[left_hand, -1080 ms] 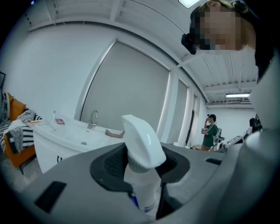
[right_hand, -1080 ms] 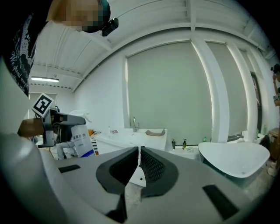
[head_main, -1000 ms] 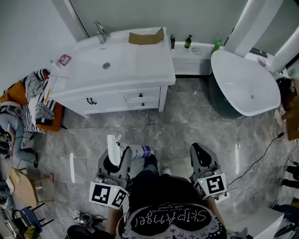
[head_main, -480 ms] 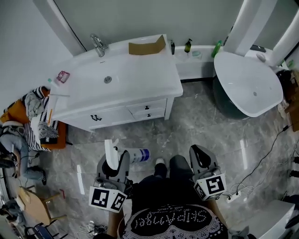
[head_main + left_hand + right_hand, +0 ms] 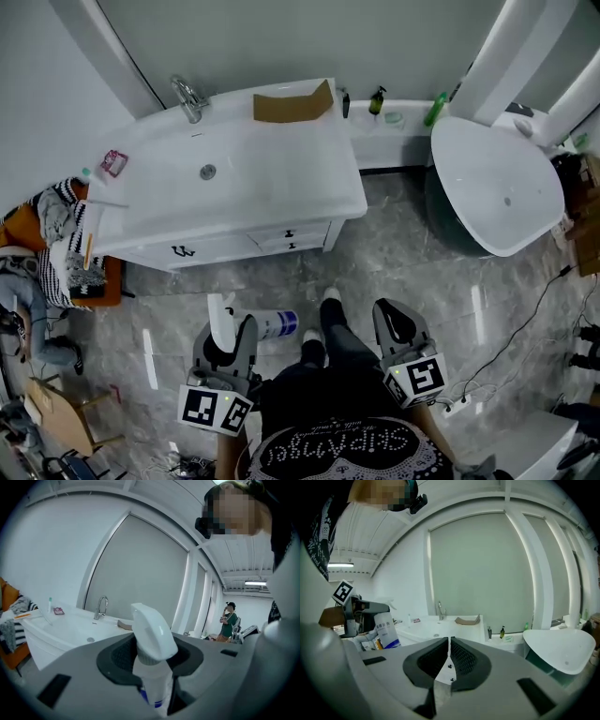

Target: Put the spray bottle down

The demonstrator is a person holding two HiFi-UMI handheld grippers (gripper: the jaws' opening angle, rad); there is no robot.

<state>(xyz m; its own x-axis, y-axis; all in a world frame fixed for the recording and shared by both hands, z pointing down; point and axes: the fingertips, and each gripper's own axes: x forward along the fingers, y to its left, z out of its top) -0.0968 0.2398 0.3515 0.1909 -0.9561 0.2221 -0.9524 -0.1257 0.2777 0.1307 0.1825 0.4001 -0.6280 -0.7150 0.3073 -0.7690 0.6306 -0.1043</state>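
Your left gripper point(image 5: 152, 660) is clamped on the spray bottle point(image 5: 151, 637), its jaws pressing the neck just under the white trigger head. From the head view, the bottle point(image 5: 270, 325) lies sideways in the left gripper point(image 5: 228, 337): the trigger head pokes out on the left and the blue-banded body sticks out to the right, toward your leg. It hangs above the grey marble floor point(image 5: 403, 253), not resting on anything. Your right gripper point(image 5: 449, 654) has its jaws drawn together to a thin slit with nothing between them, and it is held level beside the other. Ahead of both stands the white washbasin cabinet point(image 5: 234, 178) with its faucet point(image 5: 187, 94), and the bathtub point(image 5: 497, 178) lies off to the right.
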